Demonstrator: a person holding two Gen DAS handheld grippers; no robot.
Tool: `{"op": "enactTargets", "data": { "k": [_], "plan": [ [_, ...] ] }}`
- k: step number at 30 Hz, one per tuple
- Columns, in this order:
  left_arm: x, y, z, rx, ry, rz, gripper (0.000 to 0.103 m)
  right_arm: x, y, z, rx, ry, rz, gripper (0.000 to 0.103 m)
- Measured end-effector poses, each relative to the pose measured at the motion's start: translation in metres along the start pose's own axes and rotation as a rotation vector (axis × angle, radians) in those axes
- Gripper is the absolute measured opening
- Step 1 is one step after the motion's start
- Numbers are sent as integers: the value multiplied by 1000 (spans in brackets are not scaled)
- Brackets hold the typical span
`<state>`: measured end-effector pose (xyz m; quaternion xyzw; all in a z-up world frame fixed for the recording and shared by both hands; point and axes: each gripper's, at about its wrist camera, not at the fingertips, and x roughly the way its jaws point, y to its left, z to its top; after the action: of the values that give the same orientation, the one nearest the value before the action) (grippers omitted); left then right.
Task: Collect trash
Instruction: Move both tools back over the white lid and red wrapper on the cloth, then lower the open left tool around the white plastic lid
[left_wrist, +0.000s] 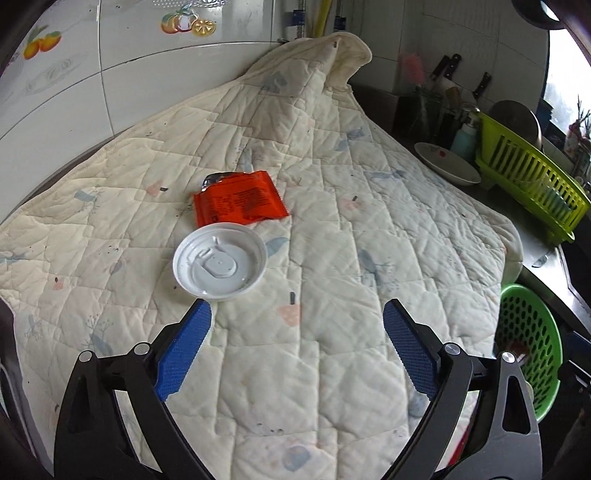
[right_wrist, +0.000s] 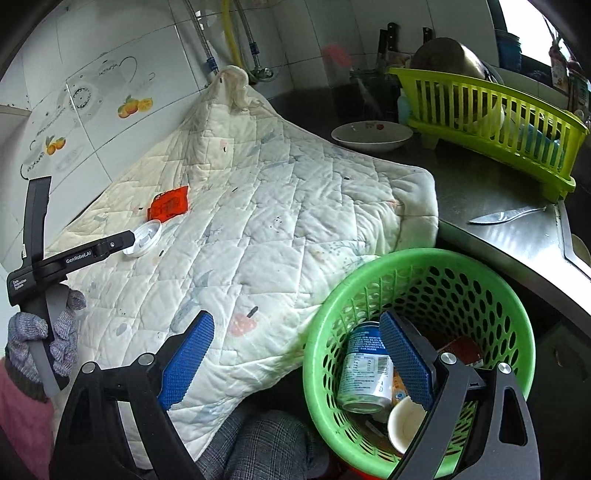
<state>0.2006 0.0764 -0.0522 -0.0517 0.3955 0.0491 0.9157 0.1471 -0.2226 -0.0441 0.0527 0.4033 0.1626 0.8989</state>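
A white plastic lid lies on the quilted cloth, with an orange snack wrapper just behind it. My left gripper is open and empty, its left fingertip just short of the lid. In the right wrist view the lid and wrapper lie far left, with the left gripper beside the lid. My right gripper is open and empty, over the near rim of a green basket holding a can, a paper cup and other trash.
A yellow-green dish rack and a white bowl stand at the back right on the steel counter. A knife lies near the counter edge. Tiled wall runs along the left. The green basket shows at the right of the left wrist view.
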Motion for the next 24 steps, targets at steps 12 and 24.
{"op": "enactTargets", "data": {
  "k": [12, 24],
  "plan": [
    [49, 50, 14, 36, 81, 29, 97, 32, 42, 22, -89, 34, 50, 88],
    [89, 56, 27, 64, 127, 29, 97, 66, 70, 36, -156, 91, 75, 88]
  ]
}}
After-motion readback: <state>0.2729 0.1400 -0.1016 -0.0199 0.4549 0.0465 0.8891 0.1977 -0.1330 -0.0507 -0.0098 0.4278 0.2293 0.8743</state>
